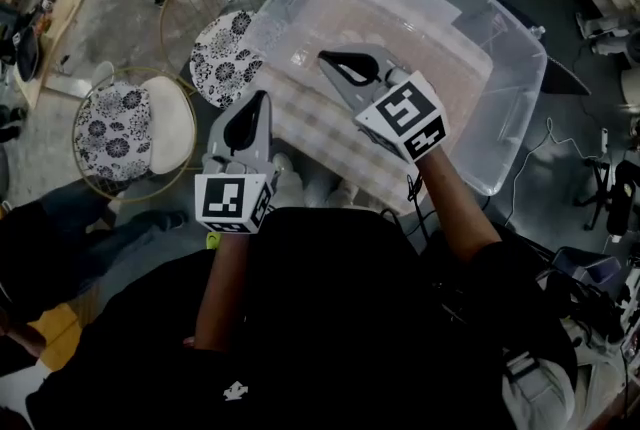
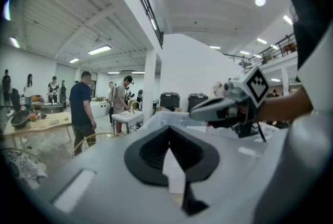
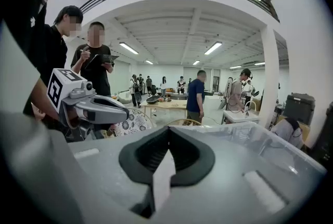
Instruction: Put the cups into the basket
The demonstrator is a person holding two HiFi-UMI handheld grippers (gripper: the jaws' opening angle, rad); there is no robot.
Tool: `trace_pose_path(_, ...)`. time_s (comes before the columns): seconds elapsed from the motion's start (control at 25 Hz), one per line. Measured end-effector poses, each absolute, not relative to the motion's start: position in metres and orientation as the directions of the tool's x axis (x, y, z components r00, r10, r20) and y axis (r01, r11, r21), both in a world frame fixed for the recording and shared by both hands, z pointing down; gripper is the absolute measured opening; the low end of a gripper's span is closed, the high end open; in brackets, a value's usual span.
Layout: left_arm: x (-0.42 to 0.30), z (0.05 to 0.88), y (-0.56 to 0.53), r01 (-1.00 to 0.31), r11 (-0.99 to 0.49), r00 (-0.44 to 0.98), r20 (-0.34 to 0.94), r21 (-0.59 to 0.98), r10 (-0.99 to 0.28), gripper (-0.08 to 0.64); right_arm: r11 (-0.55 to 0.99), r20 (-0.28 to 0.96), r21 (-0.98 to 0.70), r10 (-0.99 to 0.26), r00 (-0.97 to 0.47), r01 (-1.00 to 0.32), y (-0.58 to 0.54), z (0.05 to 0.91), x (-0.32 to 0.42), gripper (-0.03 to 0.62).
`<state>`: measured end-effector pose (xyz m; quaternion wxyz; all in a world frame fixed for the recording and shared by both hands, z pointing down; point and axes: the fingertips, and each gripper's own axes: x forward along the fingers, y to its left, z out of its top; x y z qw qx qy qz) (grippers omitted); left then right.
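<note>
No cup shows in any view. A large clear plastic bin [image 1: 505,108] stands on a checked cloth [image 1: 320,133] in front of me; I see nothing inside it. My left gripper [image 1: 263,98] is held at the bin's near left corner, its jaws together with nothing between them. My right gripper [image 1: 324,56] hovers over the bin's near side, also shut and empty. In the left gripper view the shut jaws [image 2: 167,140] point across the room, with the right gripper [image 2: 221,108] on the right. The right gripper view shows its shut jaws [image 3: 167,139], the left gripper [image 3: 99,108] and the bin's rim [image 3: 250,137].
Two round wire chairs with floral cushions [image 1: 120,128] [image 1: 225,43] stand left of the bin. Cables and equipment [image 1: 600,188] lie on the floor at the right. Several people stand at tables [image 3: 171,106] farther off, and two stand close on the left [image 3: 96,61].
</note>
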<state>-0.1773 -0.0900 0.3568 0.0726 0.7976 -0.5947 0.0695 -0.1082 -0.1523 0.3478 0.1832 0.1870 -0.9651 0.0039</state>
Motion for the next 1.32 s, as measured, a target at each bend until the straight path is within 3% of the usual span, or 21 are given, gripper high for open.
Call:
trace_pose_path(0.64, -0.138, 0.339, -0.045, -0.972, -0.236, 0.233, 0.14, -0.007, -0.962, 0.006, 0.945, 0.253, 0.057, -0.325, -0.911, -0.321, -0.081, 0.331, -0.082, 0.002)
trace_pose_path(1.32, -0.174, 0.31, -0.008, -0.96, -0.278, 0.275, 0.073, -0.04, -0.959, 0.006, 0.934, 0.183, 0.059, -0.358, -0.916, -0.353, -0.024, 0.31, -0.125, 0.002)
